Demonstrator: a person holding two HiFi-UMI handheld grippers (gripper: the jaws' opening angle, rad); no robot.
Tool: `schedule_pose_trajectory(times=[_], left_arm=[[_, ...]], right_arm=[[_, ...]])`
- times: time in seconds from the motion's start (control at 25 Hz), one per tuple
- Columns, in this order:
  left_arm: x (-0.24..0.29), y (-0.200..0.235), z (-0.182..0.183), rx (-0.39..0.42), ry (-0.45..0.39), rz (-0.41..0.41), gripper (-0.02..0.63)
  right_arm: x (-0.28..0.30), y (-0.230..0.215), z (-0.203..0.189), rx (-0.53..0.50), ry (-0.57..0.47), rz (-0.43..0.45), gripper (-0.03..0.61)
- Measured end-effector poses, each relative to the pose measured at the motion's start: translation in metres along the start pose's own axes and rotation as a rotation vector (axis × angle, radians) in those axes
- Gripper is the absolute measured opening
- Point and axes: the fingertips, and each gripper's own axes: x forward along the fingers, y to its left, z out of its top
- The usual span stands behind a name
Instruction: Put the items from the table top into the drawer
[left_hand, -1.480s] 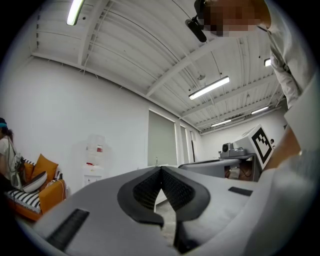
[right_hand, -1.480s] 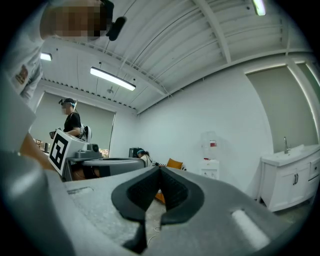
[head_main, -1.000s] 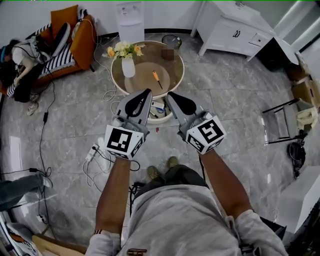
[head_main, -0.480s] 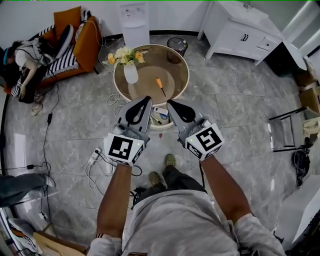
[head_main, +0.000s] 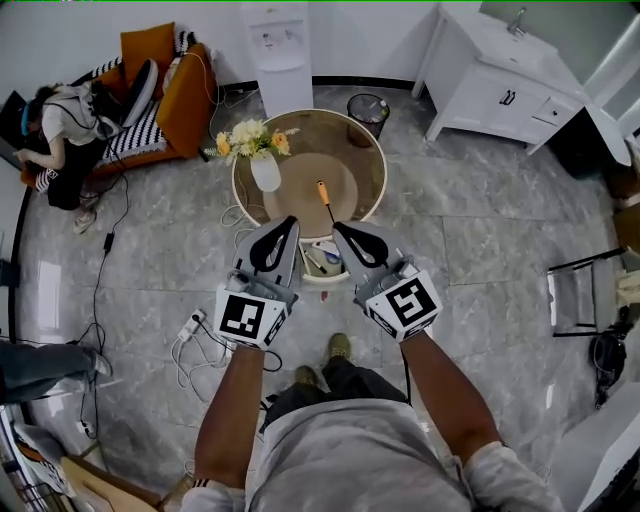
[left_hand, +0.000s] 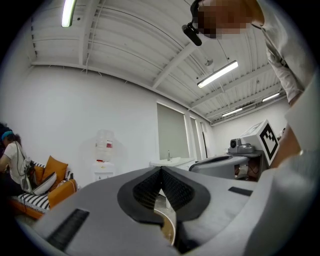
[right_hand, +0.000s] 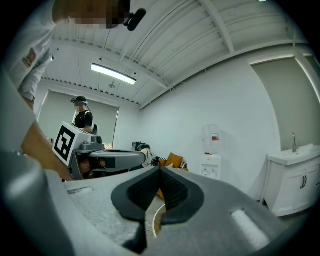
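Orange-handled screwdriver (head_main: 322, 193) lies on the round surface (head_main: 375, 170), just far of the pulled-out drawer (head_main: 322, 262). Left tongs (head_main: 288, 224) and right tongs (head_main: 340, 230) are both closed and empty, flanking the drawer. I'd open the right tongs, pinch across the handle, and stay clear of the vase (head_main: 265, 172).

One of nearly everything, two hand-held grippers.

On the round brown glass-topped desk (head_main: 360, 170) there is one white vase of yellow and white flowers (head_main: 265, 172) and one orange-handled screwdriver (head_main: 323, 192). At the desk's near edge is one white open drawer (head_main: 322, 281), its contents too small to count. Over that same edge are two grey hand-held grippers, the left hand-held gripper (head_main: 288, 224) and the right hand-held gripper (head_main: 341, 230). Beyond the desk are one white water dispenser (head_main: 280, 45), one black waste bin (head_main: 367, 108) and one white cabinet (head_main: 495, 85). Left of the desk are one orange sofa (head_main: 185, 95), one seated person (head_main: 62, 130) and one white power strip (head_main: 188, 320).
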Motion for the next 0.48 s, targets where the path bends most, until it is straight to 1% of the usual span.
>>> schedule_pose_trajectory(times=[0.2,0.48], left_arm=[[0.019,0.010,0.000,0.014,0.006,0.049,-0.001],[0.033,0.024,-0.019,0.016,0.036,0.074,0.000]], right_arm=[[0.008,-0.025,-0.009,0.006,-0.001,0.011,0.000],[0.023,-0.043,-0.026,0.009,0.023,0.008,0.000]])
